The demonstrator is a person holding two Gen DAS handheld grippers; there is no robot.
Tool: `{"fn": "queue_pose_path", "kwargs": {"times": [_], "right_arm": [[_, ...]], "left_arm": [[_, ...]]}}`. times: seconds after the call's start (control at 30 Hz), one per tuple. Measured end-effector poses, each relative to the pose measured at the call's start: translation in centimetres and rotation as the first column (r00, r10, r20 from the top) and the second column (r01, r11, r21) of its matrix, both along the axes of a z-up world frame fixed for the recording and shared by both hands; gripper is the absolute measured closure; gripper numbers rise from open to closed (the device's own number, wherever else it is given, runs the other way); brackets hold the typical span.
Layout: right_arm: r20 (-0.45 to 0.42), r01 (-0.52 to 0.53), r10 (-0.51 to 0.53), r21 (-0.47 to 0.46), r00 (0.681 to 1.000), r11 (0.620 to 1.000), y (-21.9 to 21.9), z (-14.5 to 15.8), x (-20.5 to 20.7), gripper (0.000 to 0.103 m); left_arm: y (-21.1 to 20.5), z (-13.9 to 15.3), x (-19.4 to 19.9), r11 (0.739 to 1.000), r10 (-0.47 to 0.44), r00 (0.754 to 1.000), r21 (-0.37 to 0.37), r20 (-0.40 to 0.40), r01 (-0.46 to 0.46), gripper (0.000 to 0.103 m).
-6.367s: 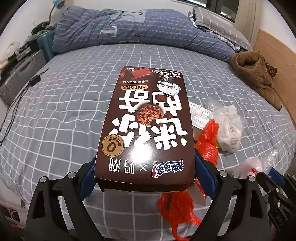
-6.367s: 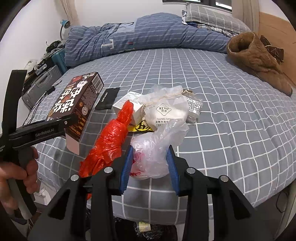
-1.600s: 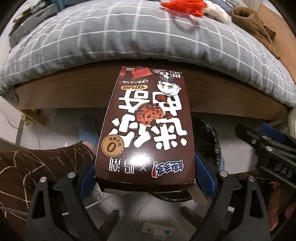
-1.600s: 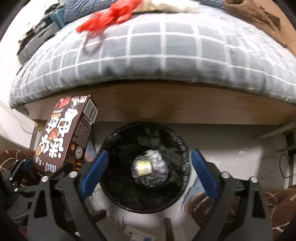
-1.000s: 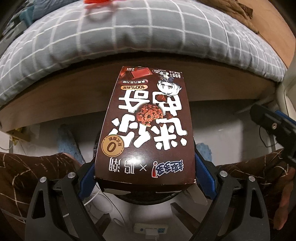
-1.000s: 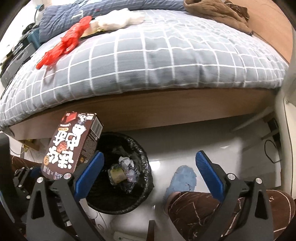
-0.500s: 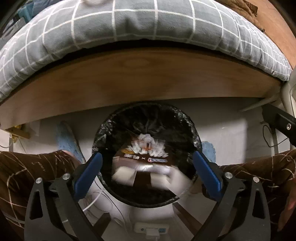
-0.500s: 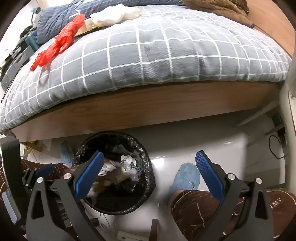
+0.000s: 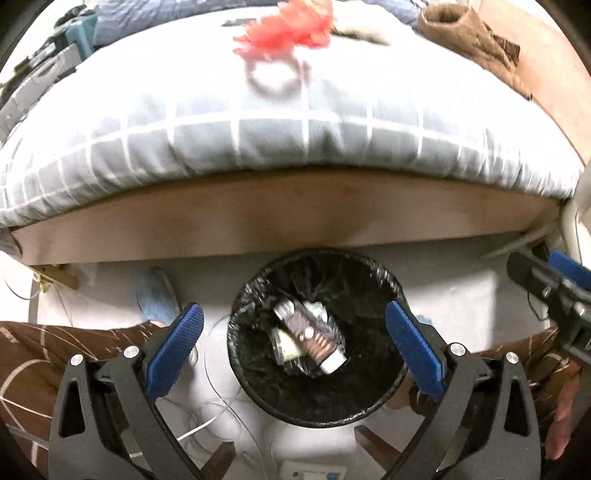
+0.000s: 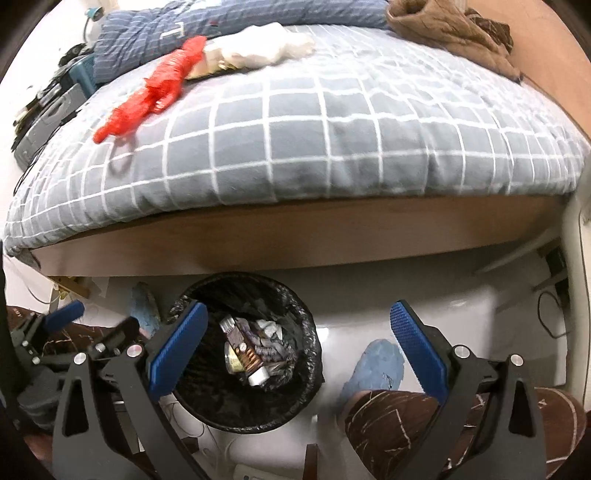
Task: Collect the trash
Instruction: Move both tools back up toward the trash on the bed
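Our left tool (image 9: 293, 347) and right tool (image 10: 297, 347) both gape wide with nothing between their pads. The brown snack box (image 9: 310, 339) lies in the black-lined bin (image 9: 373, 406) beside the bed (image 10: 332, 140). We judge more is left: the red plastic bag (image 10: 147, 92) and white wrappers (image 10: 258, 48) remain on the bed.

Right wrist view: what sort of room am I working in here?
Most likely a bedroom: a bed with a grey checked cover, a rumpled blue duvet at its far end, and a black-lined bin on the floor beside it.

A home bedroom: a bed (image 10: 332, 122) with checked bedding, a lined bin (image 10: 295, 314) on the floor beside it.
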State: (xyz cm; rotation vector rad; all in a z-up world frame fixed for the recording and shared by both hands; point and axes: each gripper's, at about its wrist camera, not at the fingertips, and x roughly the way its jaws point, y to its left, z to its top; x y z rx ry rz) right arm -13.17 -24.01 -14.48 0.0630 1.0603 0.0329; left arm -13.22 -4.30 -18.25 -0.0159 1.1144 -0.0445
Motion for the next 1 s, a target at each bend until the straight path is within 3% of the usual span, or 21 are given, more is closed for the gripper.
{"fn": "queue_pose_path", "kwargs": {"times": [0.67, 1.0], "right_arm": [[0.152, -0.038, 0.042, -0.03, 0.988, 0.999, 1.5, 7.8, 1.5, 0.008], [0.207, -0.049, 0.057, -0.042, 0.977, 0.998, 1.8, 11.1, 3.9, 0.008]], "left_arm": [[2.7, 9.0, 1.3, 0.999, 0.038, 0.988, 0.006, 0.149, -0.04, 0.006], [3.8, 13.1, 4.9, 0.998, 0.06, 0.977, 0.01, 0.205, -0.063, 0.006]]}}
